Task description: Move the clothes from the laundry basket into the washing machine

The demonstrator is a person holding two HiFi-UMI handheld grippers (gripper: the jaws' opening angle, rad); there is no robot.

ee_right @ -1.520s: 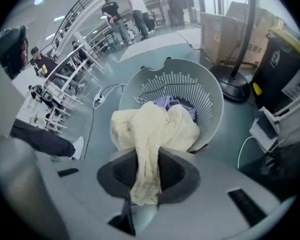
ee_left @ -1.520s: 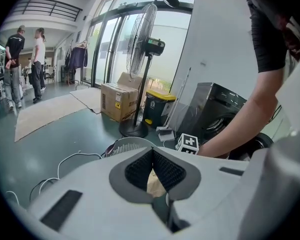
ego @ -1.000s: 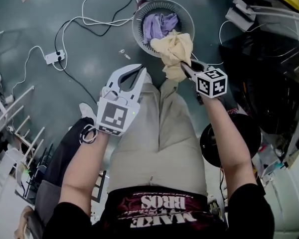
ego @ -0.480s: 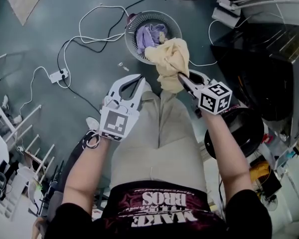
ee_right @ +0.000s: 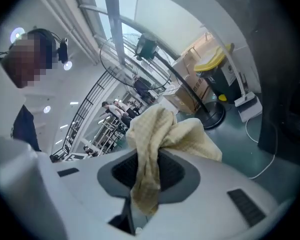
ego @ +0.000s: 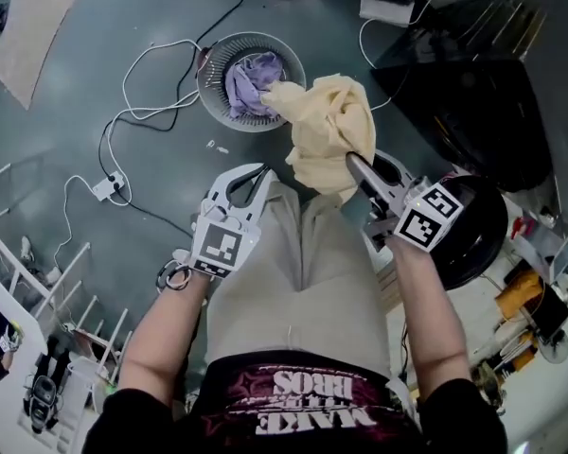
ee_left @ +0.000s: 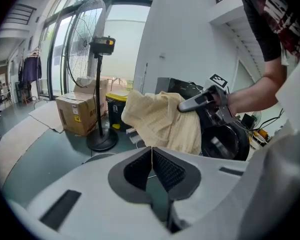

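Your right tongs [ego: 353, 165], forearm stretched forward, are clamped on one yellow cloth [ego: 324, 126], held up just beside the laundry basket [ego: 206, 69] on the floor. Your left tongs [ego: 261, 171], pressed together and empty, hover short of the basket, where one purple garment [ego: 253, 76] lies.
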